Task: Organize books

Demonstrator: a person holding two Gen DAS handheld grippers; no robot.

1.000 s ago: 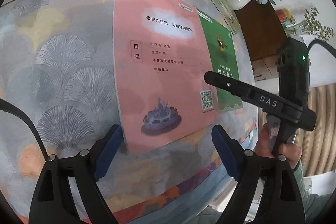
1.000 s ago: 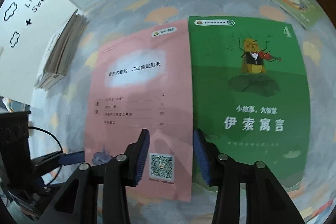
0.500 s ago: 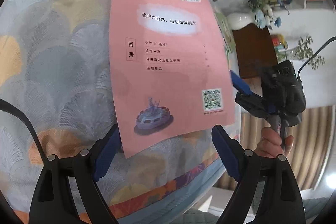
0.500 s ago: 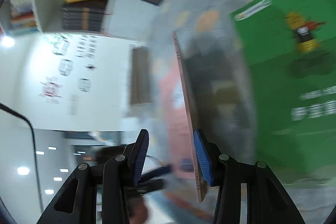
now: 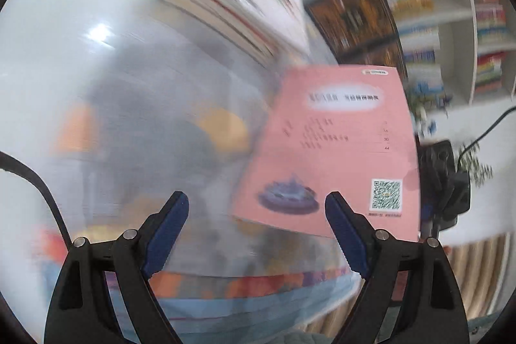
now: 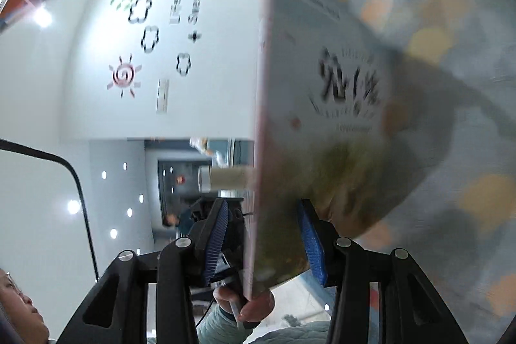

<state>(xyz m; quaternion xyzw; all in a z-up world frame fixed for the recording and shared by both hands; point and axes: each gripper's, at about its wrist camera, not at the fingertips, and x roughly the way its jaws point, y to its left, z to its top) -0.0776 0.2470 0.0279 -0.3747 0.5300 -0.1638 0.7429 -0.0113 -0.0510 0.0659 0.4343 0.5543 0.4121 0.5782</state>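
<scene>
Right claw (image 6: pixel 262 242) pinching thin pink-backed paperback book (image 5: pixel 335 150) by its edge for stacking; left claw (image 5: pixel 256 231) spread, empty

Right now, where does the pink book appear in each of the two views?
Left wrist view: the pink book fills the centre right, lifted off the table, back cover with a QR code facing the camera.
Right wrist view: it stands between the fingers of the right hand-held gripper, edge-on, its pale front cover to the right.
Shared landmark: the patterned tablecloth.
</scene>
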